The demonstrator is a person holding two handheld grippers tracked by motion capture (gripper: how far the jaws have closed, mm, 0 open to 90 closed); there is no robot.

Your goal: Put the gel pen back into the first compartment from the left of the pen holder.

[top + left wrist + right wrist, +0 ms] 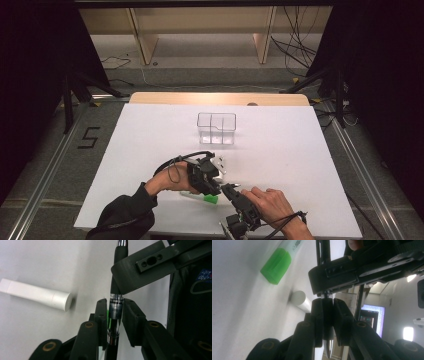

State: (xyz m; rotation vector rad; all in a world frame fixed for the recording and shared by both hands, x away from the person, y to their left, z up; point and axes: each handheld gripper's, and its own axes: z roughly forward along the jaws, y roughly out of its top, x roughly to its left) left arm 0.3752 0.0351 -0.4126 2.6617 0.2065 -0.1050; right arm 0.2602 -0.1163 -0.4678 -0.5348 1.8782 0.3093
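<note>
While both grippers meet at the near edge of the white table, one pen is shared between them; right gripper: jaws clamped on the pen's grip end, tip pointing back toward its camera; left gripper: jaws drawn in against the pen's barrel, pads seemingly just touching it. Judged stage: a handover or a pull-apart of the pen in mid-air, unfinished. Green-capped highlighter: lying on the table just beside the grippers, untouched. White tube: lying nearby, untouched. Clear divided container: well apart at the table's middle, apparently empty; nothing yet placed in it.
</note>
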